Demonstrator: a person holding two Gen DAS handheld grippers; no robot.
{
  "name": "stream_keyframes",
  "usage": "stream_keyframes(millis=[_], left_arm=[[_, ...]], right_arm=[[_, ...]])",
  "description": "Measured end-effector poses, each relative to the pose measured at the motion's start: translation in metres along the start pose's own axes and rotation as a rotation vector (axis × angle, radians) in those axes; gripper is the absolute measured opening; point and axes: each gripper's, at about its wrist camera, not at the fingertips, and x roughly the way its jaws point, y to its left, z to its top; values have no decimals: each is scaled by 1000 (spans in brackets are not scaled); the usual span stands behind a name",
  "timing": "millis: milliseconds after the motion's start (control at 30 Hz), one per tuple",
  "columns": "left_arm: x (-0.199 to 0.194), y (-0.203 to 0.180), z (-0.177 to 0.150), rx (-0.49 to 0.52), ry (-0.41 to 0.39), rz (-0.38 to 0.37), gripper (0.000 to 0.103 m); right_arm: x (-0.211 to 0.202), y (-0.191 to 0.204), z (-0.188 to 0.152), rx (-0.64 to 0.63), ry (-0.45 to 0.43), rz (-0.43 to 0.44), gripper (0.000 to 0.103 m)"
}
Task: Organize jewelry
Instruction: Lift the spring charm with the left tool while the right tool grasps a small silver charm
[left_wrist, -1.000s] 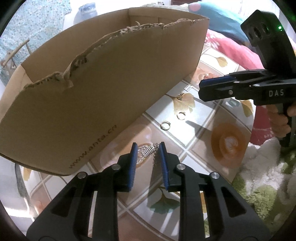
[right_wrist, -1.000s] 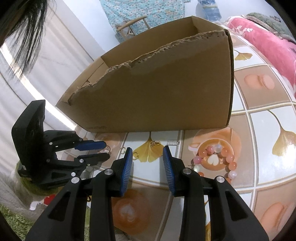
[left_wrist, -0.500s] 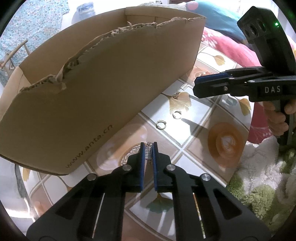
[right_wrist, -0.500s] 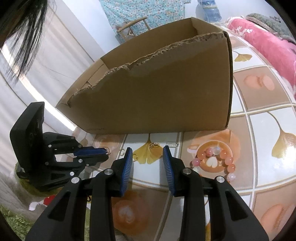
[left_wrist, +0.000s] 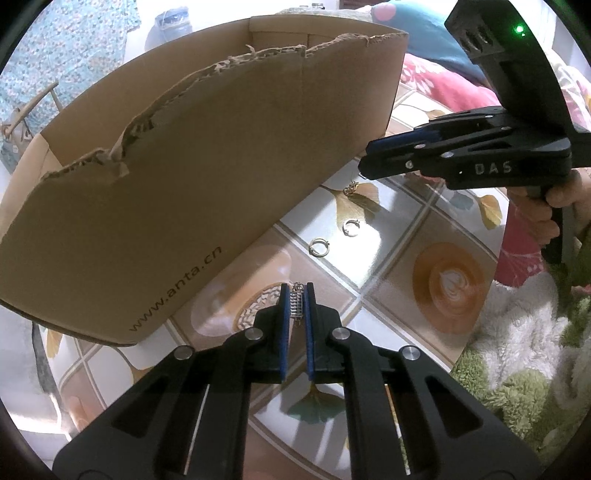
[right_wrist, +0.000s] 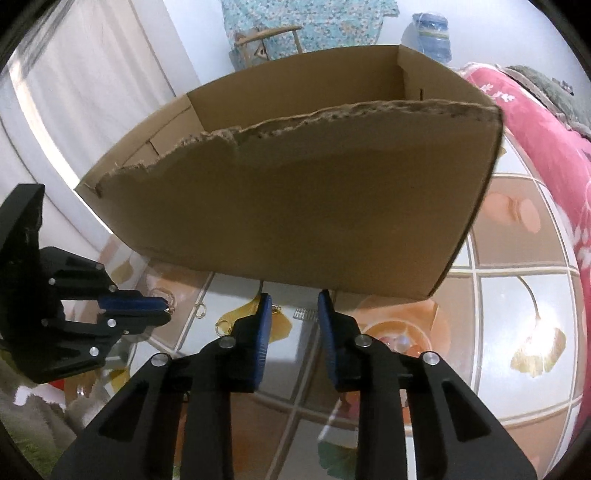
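Observation:
My left gripper (left_wrist: 296, 295) is shut on a silver link bracelet (left_wrist: 296, 304), held just above the patterned tabletop beside the big cardboard box (left_wrist: 177, 177). It also shows at the left of the right wrist view (right_wrist: 162, 308). Two small rings (left_wrist: 319, 246) (left_wrist: 351, 227) and a gold chain piece (left_wrist: 351, 189) lie on the table to its right. My right gripper (right_wrist: 294, 310) is open and empty, hovering over a small silver clasp piece (right_wrist: 306, 314) close to the box front (right_wrist: 314, 206). A gold piece (right_wrist: 276, 308) sits by its left finger.
The table (left_wrist: 447, 280) has a glossy tile-and-leaf pattern. A bead bracelet (right_wrist: 399, 341) lies partly hidden behind my right finger. Pink bedding (right_wrist: 546, 140) lies at the right, and a green and white shaggy rug (left_wrist: 517, 362) lies below the table edge.
My left gripper closed on the silver bracelet and has lifted it slightly. My right gripper moved forward toward the box, over the small silver piece, still open.

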Motion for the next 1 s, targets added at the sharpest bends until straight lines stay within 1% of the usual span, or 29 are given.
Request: stream_keyframes(millis=[133,233,467,567,667,833,1000], left_arm=[[0,-2,1,-3,0,0,7],[-1,-2,1,-7,0,-3,7],[-2,0,2,-13,-1,-5,7],[-3,0,2,-13,-2,-6,7],[-2,-1,2,-11,-3,-3,7],[-2,1,1,-16,-4,-6,7],[-3,1,0,-15,-5,-6,7]], right_arm=[[4,6,0,-33,9,-70,23],[7,10,0,-24,19,-94,23],[11,26,-3,-31,5,-178,23],[10,33,-5,-19,-1,-183,23],[6,25,-6,13,-4,-175,19],[6,27,-9,3,-5,-198,16],[5,26,-8,16,-9,-185,15]])
